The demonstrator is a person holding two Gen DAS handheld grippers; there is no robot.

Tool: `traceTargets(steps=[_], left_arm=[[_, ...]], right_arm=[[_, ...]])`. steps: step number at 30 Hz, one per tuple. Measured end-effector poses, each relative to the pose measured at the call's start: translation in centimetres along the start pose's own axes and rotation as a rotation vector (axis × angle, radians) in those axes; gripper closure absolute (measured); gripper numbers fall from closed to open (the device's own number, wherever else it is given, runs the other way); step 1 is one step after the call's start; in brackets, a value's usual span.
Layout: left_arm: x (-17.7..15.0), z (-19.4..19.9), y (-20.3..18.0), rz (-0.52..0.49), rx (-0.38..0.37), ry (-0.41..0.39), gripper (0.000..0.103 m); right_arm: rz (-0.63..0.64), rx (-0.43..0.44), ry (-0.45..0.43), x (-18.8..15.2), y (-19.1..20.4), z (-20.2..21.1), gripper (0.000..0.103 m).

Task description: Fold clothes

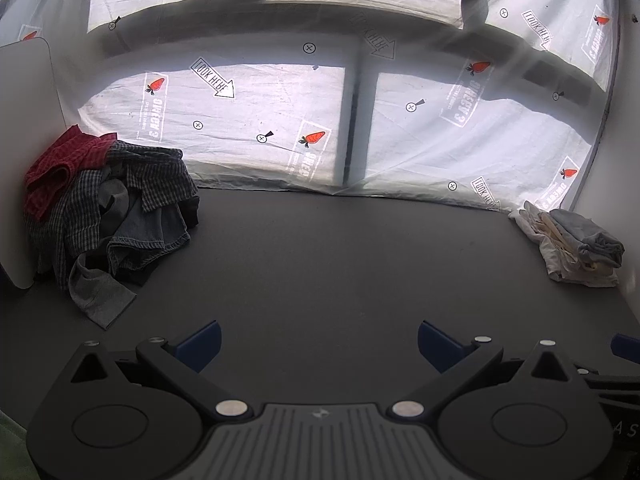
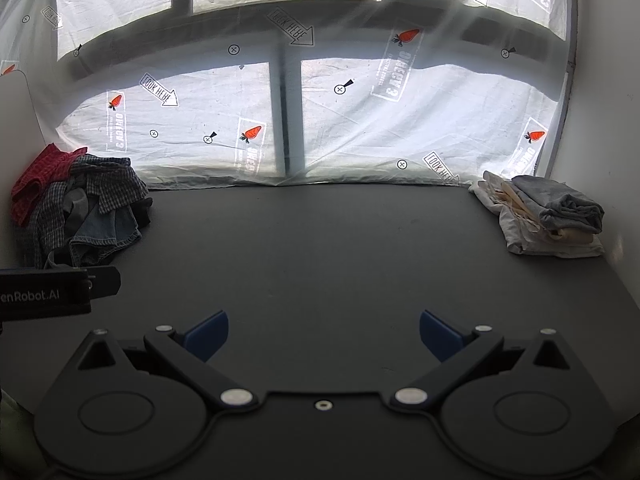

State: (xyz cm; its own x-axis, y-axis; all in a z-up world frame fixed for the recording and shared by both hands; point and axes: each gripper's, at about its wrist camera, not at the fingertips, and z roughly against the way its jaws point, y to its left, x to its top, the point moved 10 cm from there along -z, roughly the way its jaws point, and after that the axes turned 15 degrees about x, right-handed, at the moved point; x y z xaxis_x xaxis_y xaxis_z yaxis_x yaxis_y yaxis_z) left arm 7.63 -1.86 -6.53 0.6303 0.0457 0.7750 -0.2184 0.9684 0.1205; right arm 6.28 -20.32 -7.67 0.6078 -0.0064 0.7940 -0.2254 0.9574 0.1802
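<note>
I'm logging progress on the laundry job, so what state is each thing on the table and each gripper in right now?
left gripper: open, empty, above the bare table.
right gripper: open, empty.
dark clothes pile: unfolded, heaped at the table's far left.
red checked garment: crumpled on top of that pile.
light clothes stack: folded, at the far right.
grey garment: folded, topmost on the stack.
table: middle bare.

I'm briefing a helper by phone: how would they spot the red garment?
Look at the dark table, far left corner, where an unfolded heap leans on a white panel. The red garment tops its left side, the only red among grey checks and denim.
</note>
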Motion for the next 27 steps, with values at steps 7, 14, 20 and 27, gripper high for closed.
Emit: traceTargets(steps=[7, 14, 20, 27], left_arm=[[-1.3, -0.5, -0.8, 0.016, 0.016, 0.030, 0.000], [-1.8, -1.5, -1.2, 0.055, 0.039, 0.020, 0.000], [-1.0, -3.2, 0.7, 0.062, 0.092, 0.043, 0.000], [2.3, -8.9, 7.6, 0.159, 0.140, 0.073, 0.000]], right_arm=[[-0.068, -0.006, -0.009, -0.2, -2.9, -0.7, 0.000], [-0.122, 0.044, -0.094, -0.1, -4.9, -2.2, 0.000], [-0.119, 0.057, -0.091, 1.7, -4.6, -5.2, 0.000], [-0.012, 0.062, -0.066, 4.6, -0.1, -11.0, 0.000]])
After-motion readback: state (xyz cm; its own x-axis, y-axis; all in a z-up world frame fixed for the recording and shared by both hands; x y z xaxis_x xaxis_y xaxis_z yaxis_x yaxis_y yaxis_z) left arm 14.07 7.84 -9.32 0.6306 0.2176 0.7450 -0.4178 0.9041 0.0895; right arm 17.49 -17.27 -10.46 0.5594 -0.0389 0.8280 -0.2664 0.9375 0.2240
